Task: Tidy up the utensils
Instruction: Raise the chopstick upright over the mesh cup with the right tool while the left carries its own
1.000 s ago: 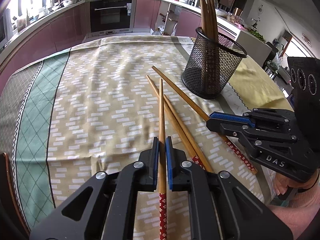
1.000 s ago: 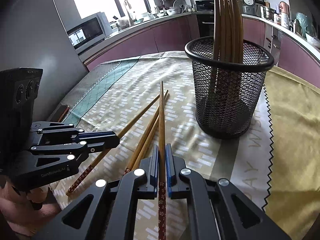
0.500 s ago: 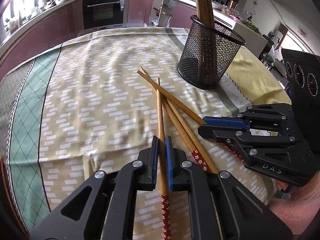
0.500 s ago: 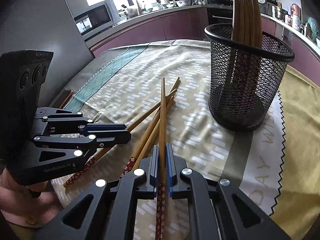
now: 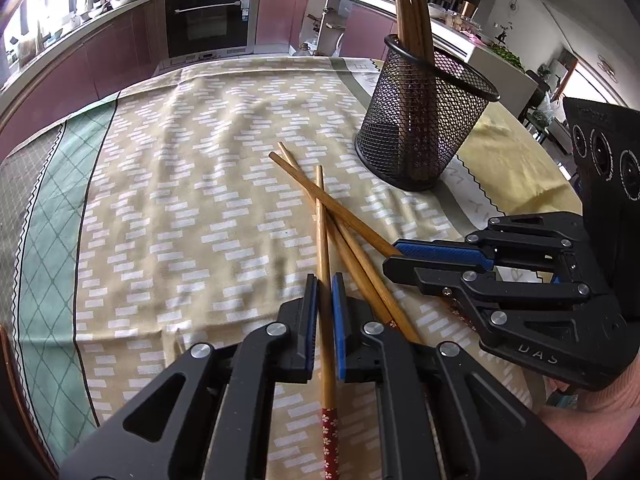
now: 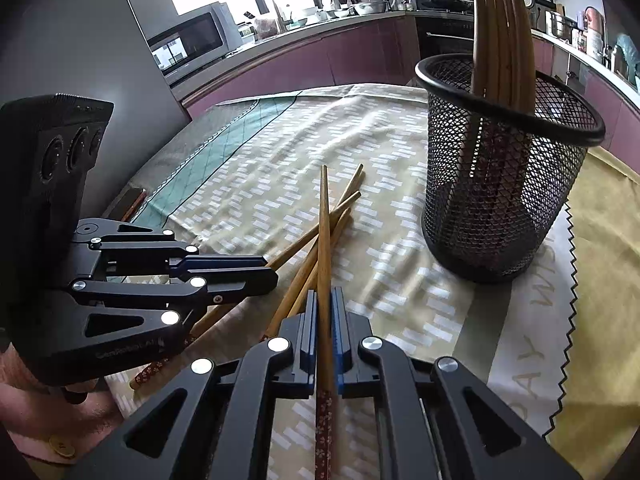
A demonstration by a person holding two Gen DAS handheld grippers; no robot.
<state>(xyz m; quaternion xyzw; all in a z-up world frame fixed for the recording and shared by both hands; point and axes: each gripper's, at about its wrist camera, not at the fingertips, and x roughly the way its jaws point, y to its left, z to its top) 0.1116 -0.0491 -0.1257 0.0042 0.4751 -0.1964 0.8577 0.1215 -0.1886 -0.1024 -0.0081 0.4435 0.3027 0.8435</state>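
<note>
Left wrist view looks down along the left gripper [image 5: 325, 280], whose blue-padded fingers [image 5: 311, 312] are drawn almost together, pinching a single wooden chopstick [image 5: 323, 256] between them. That stick runs straight ahead from the jaws, its tip over the patterned tablecloth [image 5: 192, 184] and its red, flower-printed end poking back behind the pads. Two more chopsticks [image 5: 348, 232] lie on the cloth just right of it, crossing under the held one near its far half. Off to the right the right gripper [image 5: 394, 260] comes in sideways, its jaws nearly closed too; the far end of a chopstick runs out from its tip.

From the right wrist view, the right gripper [image 6: 325, 296] has its fingers [image 6: 337, 320] squeezed onto another chopstick [image 6: 325, 232], which points forward and slightly up above the loose ones [image 6: 316, 248] scattered on the cloth. Its dark red patterned end sticks out behind the pads. The left gripper [image 6: 268, 280] reaches in from the left, narrow and closed, with its stick showing beyond its tip.

A black mesh holder [image 5: 416, 120] stands upright on the table, further away and to the right of the loose sticks, well apart from both grippers. Several chopsticks [image 6: 500, 32] already stand in it, leaning together against its rim, thin ends up.
</note>
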